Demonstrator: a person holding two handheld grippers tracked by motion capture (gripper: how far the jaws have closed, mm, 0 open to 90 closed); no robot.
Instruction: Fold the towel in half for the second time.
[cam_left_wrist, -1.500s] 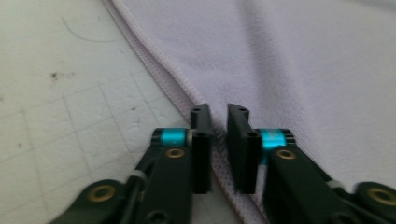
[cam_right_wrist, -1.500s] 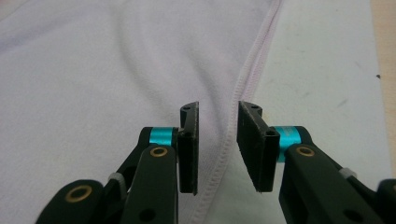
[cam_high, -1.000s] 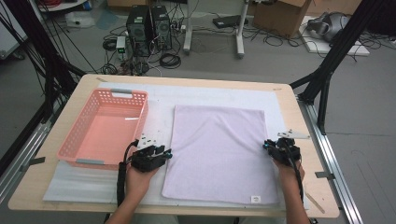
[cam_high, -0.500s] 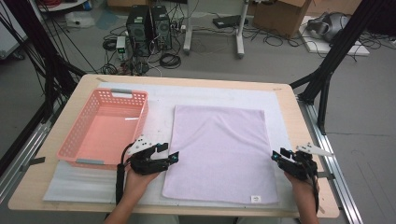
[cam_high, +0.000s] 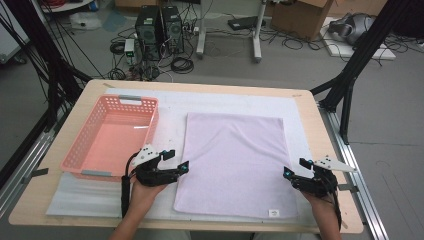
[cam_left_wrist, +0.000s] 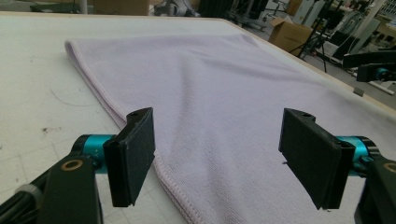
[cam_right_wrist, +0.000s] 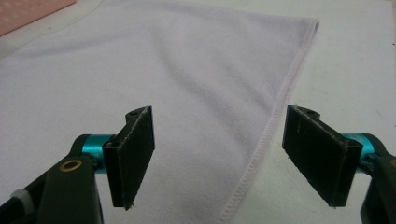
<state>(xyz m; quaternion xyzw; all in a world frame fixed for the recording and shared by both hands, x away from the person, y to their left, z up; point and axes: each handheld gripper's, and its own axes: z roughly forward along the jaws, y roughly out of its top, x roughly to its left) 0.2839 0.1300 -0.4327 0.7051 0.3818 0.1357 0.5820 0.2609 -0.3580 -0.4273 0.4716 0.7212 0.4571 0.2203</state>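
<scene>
A lilac towel (cam_high: 235, 160) lies flat on the white mat, with a small label at its near right corner. My left gripper (cam_high: 179, 160) sits at the towel's left edge, low on the mat. Its jaws have just been opening and stand wide apart (cam_left_wrist: 217, 154). The towel's hem (cam_left_wrist: 163, 172) runs between them and neither pad touches it. My right gripper (cam_high: 295, 168) is at the towel's right edge. Its jaws have also just been opening and stand wide (cam_right_wrist: 217, 154), straddling the stitched hem (cam_right_wrist: 261, 140) without pressing on it.
A pink plastic basket (cam_high: 75, 150) stands on the mat left of the towel, close behind my left gripper. The white mat (cam_high: 300, 115) covers most of the wooden table (cam_high: 320, 130). Black frame legs, computers and cables stand on the floor beyond the table.
Both grippers' jaws have spread from nearly closed to wide. The right gripper has slid to the right and nearer the table's front edge. The left hand has stayed about where it was.
</scene>
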